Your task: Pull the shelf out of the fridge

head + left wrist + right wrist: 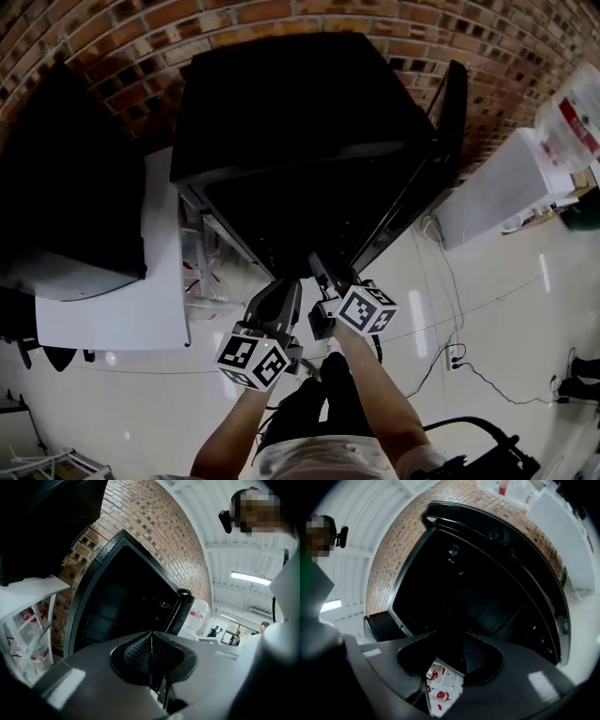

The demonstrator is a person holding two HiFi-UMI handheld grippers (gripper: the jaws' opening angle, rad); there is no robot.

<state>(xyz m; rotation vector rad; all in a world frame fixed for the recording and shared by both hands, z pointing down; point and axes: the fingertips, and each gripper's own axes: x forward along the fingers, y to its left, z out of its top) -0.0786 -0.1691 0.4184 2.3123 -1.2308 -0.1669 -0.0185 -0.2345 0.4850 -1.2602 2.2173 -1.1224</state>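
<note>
A black fridge (291,103) stands against the brick wall with its door (450,103) swung open to the right. Its inside (300,216) is dark, and in the right gripper view only faint shelf lines (487,613) show. Both grippers hover just in front of the opening's lower edge. My left gripper (286,286) (151,648) has its ribbed pads pressed together with nothing in them. My right gripper (319,262) (450,663) stands open beside it, with nothing between its pads.
A white table (122,309) stands left of the fridge beside a clear rack of red-printed items (202,272) (28,634). A black box (66,187) sits on that table. A white cabinet (506,187) and a floor cable (450,361) lie to the right.
</note>
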